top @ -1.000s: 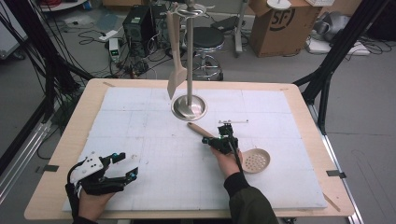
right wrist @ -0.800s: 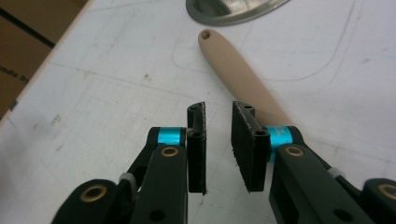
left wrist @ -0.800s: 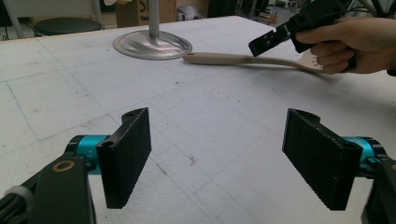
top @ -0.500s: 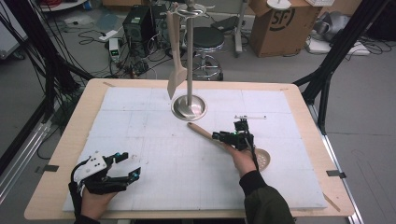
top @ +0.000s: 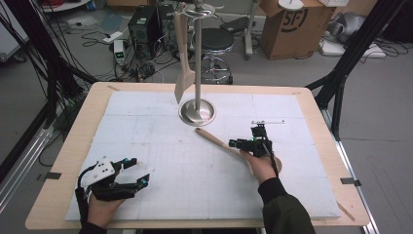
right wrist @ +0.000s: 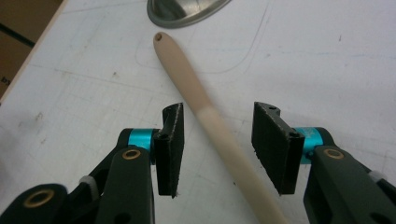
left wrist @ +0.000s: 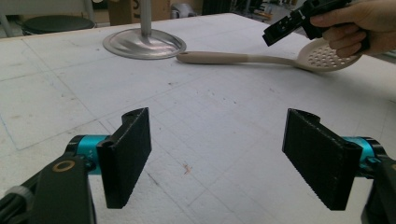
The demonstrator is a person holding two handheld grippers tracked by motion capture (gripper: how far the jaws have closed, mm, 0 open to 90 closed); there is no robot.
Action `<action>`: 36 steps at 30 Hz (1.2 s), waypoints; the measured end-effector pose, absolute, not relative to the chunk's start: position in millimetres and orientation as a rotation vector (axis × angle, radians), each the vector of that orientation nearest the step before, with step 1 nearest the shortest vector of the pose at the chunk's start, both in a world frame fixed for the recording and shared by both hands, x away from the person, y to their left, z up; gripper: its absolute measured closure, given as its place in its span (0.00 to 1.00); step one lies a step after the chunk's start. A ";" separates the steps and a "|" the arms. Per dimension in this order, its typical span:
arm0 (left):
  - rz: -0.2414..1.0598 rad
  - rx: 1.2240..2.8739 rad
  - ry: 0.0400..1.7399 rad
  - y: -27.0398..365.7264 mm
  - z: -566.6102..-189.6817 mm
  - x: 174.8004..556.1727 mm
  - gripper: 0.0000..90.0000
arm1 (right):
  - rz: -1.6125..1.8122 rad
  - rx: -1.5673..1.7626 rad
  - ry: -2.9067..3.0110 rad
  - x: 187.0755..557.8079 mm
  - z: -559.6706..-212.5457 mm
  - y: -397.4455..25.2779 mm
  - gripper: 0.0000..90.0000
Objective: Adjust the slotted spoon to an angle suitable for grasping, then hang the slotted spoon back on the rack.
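A beige slotted spoon (top: 214, 139) lies on the white mat, its handle end pointing at the round metal base (top: 197, 113) of a utensil stand. My right gripper (top: 234, 144) is open low over the handle; in the right gripper view the handle (right wrist: 187, 74) runs between the two pads without touching either. The hand hides most of the spoon's bowl from above. My left gripper (top: 139, 171) rests open at the front left and holds nothing. From the left gripper view, its wide-apart jaws frame the spoon (left wrist: 233, 58), its perforated bowl (left wrist: 327, 56) and the right gripper (left wrist: 289, 28).
A pale wooden spatula (top: 182, 80) hangs from the stand's pole (top: 197, 58). The mat lies on a wooden table (top: 92, 114). A stool, boxes, cables and black frame legs stand on the floor behind.
My right gripper has shifted right over the spoon's bowl and turned to point left along the handle. The left gripper and the spoon have stayed put.
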State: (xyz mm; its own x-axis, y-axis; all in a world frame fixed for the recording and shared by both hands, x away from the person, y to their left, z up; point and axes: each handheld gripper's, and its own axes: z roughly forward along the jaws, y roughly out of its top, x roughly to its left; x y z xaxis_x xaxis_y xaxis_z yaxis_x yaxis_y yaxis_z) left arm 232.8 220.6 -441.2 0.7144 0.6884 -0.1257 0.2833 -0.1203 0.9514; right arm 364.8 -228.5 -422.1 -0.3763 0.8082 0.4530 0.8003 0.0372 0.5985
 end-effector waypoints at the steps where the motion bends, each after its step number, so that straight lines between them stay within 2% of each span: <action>1: 0.415 1.705 0.782 220.7 -441.2 232.8 0.27 | 1.282 1.751 2.267 365.3 -422.9 -228.1 0.60; 16: 0.414 1.700 0.787 220.8 -441.0 232.2 0.27 | 0.995 1.658 2.486 377.2 -430.1 -206.6 0.61; 19: 0.415 1.702 0.785 221.7 -441.0 232.3 0.27 | 0.952 1.645 2.502 377.9 -432.1 -205.2 0.63; 22: 0.415 1.702 0.784 221.6 -441.0 232.2 0.27 | 0.904 1.581 2.516 377.1 -431.8 -203.2 0.69; 28: 0.415 1.706 0.783 220.8 -440.9 231.3 0.27 | 0.687 1.434 2.569 376.2 -426.8 -186.6 0.71; 36: 0.416 1.700 0.789 222.9 -441.0 229.9 0.27 | 0.626 1.341 2.593 375.8 -425.8 -181.6 0.78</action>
State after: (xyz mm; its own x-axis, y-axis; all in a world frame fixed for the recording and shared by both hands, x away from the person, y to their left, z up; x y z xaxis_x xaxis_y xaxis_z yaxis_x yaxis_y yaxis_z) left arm 229.9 222.9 -441.0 0.7107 0.6917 -0.1286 0.2847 -0.1157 0.9516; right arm 375.8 -181.6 -425.8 -0.5867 0.8082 0.0518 0.7428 0.5116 0.4318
